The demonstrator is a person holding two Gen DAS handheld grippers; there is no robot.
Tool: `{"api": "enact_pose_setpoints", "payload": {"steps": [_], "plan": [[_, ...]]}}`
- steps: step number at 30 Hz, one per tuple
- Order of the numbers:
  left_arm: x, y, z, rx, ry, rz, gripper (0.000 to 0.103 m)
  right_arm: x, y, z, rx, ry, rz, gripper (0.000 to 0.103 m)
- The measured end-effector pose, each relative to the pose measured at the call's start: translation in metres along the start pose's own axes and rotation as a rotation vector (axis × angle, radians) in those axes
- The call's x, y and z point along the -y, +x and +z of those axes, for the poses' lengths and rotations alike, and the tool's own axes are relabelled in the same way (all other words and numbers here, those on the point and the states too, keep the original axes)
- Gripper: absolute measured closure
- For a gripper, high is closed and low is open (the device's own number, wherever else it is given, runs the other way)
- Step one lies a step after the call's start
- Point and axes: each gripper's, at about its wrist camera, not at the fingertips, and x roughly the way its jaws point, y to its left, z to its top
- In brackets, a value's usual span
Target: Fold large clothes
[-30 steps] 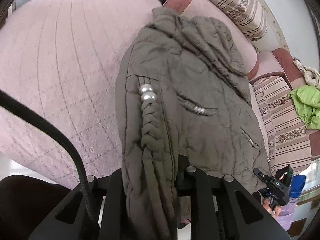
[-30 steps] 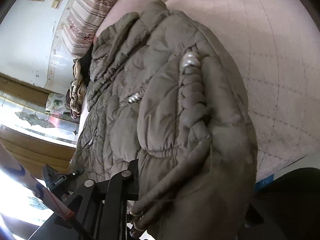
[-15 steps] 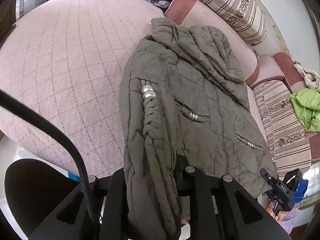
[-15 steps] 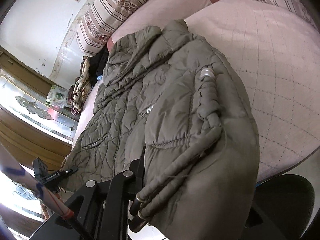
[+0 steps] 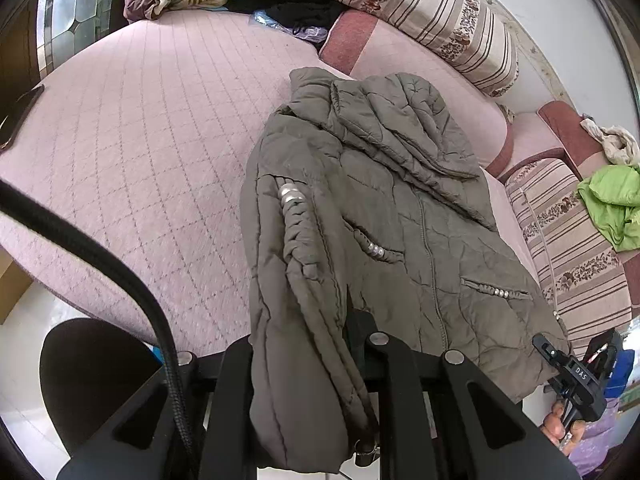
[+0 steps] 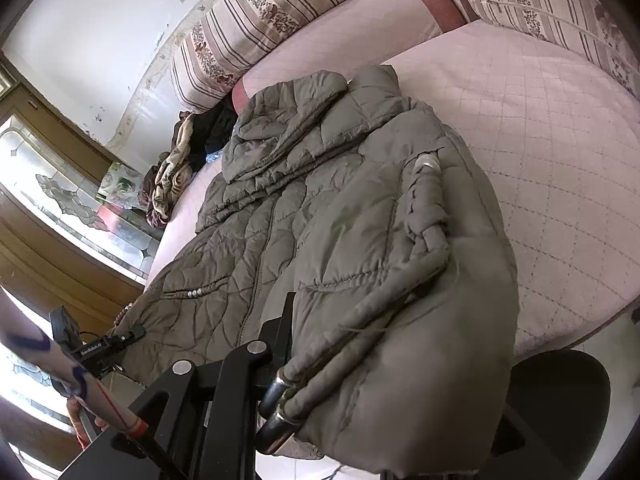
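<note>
A pink quilted bed (image 5: pixel 132 152) bore an olive padded jacket (image 5: pixel 400 216).
The left gripper (image 5: pixel 316 392) and right gripper (image 6: pixel 304 360) each clamped a hem corner (sleeves folded inward); likely to carry the hem toward the collar.

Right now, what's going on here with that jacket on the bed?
A person is folding a grey-green quilted jacket on a pink quilted bed, using a handheld gripper in each hand. The left gripper is shut on the jacket's hem end nearest it, and the right gripper is clamped on the same bunched hem. The hood and upper body lie flat on the bed, while the gripped end is raised off its edge. Striped cushions and loose clothes sit around the bed.
</note>
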Motion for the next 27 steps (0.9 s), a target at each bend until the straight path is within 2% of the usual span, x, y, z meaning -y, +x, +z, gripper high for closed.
{"api": "enact_pose_setpoints", "payload": {"steps": [13, 27], "plan": [[-0.009, -0.018, 0.008, 0.007, 0.016, -0.030, 0.087, -0.002, -0.024, 0.005, 0.022, -0.036, 0.021, 0.082], [-0.014, -0.030, 0.026, 0.035, 0.029, -0.042, 0.087, -0.014, -0.032, 0.025, 0.029, -0.064, -0.003, 0.082]]}}
